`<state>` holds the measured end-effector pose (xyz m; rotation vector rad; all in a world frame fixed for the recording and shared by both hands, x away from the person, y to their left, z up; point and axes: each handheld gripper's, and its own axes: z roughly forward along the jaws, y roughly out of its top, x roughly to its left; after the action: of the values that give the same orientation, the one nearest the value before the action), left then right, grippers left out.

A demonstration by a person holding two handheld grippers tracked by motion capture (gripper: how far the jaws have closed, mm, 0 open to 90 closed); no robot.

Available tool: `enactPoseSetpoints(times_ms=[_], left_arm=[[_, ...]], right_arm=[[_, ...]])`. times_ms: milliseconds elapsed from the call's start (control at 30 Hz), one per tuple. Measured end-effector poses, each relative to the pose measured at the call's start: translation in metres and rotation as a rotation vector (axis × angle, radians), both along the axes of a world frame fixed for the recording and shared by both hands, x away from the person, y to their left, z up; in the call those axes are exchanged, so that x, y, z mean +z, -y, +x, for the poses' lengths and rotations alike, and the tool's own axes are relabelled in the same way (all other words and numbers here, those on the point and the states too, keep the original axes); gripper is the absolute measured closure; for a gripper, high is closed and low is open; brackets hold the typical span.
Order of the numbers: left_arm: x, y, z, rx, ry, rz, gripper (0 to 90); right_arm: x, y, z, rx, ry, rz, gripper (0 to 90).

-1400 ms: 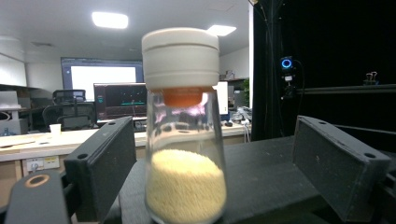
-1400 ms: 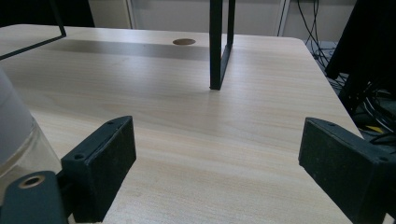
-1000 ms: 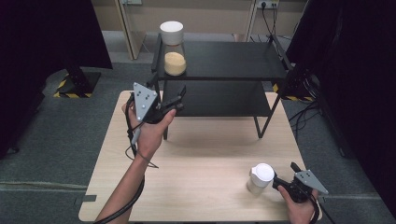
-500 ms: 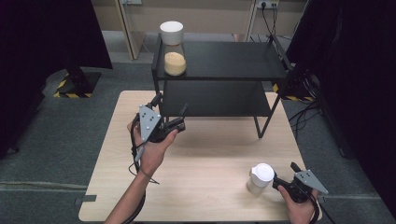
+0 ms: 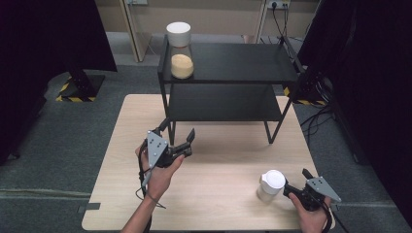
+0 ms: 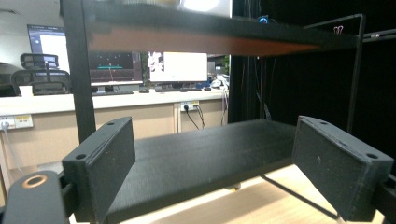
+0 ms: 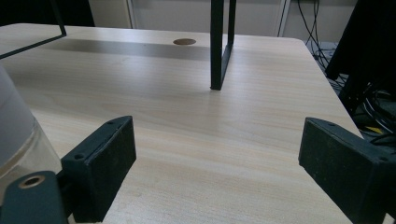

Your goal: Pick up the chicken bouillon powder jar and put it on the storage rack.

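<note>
Two jars with white lids are in play here, and neither one is being held. One jar stands on the top shelf of the black rack, at its left end, and it has a yellow powder in the bottom. The other jar stands on the wooden table, near the front right corner, and it looks empty or nearly so. The right gripper sits just beside this jar, to its right, with its jaws spread wide and nothing between them. In the right gripper view the jar is off to the left, outside the left jaw, so the gripper is not around it. The left gripper is low over the table, in front of the rack, and its jaws are wide apart too, with nothing in them. In the left gripper view it looks straight at the lower shelf, which has nothing on it. My guess is that the job is to put jars on the rack, or take them off. If they go on, one jar is done and the one on the table is left. It has to be grabbed, lifted and set on a shelf. Which way the job runs I cannot tell for sure.
</note>
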<state>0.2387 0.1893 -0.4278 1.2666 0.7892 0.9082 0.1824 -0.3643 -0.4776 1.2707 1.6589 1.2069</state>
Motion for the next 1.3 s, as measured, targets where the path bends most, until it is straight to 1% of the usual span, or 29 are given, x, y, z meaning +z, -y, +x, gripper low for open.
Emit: enactPoseSetpoints(times_ms=[33,200,300,367,500,567,600,700,767,900,1000,1167,1200,1300], left_arm=[[-0.003,-0.001,-0.001,-0.008,-0.011,-0.006,12.7],[-0.017,-0.001,-0.007,-0.013,-0.031,0.009,12.6],[-0.027,-0.001,-0.01,-0.021,-0.043,0.006,12.6],[-0.034,-0.001,-0.013,-0.025,-0.049,0.016,12.7],[-0.048,-0.001,-0.017,-0.026,-0.078,0.018,12.6],[-0.054,-0.002,-0.019,-0.025,-0.094,0.025,12.6],[-0.057,-0.002,-0.02,-0.02,-0.104,0.024,12.6],[-0.067,-0.003,-0.021,-0.007,-0.136,0.045,13.0],[-0.072,-0.004,-0.022,-0.002,-0.153,0.043,12.9],[-0.08,-0.005,-0.024,0.004,-0.176,0.034,12.9],[-0.086,-0.006,-0.025,0.003,-0.193,0.034,12.8],[-0.093,-0.005,-0.024,0.0,-0.215,0.049,12.8],[-0.093,-0.005,-0.023,-0.001,-0.227,0.054,12.8],[-0.094,-0.004,-0.023,-0.003,-0.218,0.058,12.6]], right_arm=[[0.0,0.0,0.0,0.001,0.0,0.0,11.2],[0.0,0.0,0.0,0.001,0.001,-0.003,11.2],[0.0,0.0,0.0,0.001,0.001,-0.002,11.2],[0.0,0.0,0.0,0.001,0.001,0.0,11.2],[0.0,0.0,0.0,0.001,0.001,-0.001,11.2],[0.0,0.0,0.0,0.002,0.002,-0.001,11.2],[0.0,0.0,0.0,0.001,0.003,0.0,11.2],[0.0,0.0,0.0,0.002,0.004,-0.003,11.2],[0.0,0.0,0.0,0.003,0.004,-0.003,11.2],[0.0,0.0,0.0,0.004,0.003,0.0,11.2],[-0.001,0.0,0.0,0.004,0.005,-0.001,11.2],[-0.001,0.0,-0.001,0.005,0.007,-0.002,11.2],[-0.001,0.0,-0.001,0.006,0.007,-0.003,11.2],[-0.001,0.0,0.0,0.008,0.005,-0.004,11.2]])
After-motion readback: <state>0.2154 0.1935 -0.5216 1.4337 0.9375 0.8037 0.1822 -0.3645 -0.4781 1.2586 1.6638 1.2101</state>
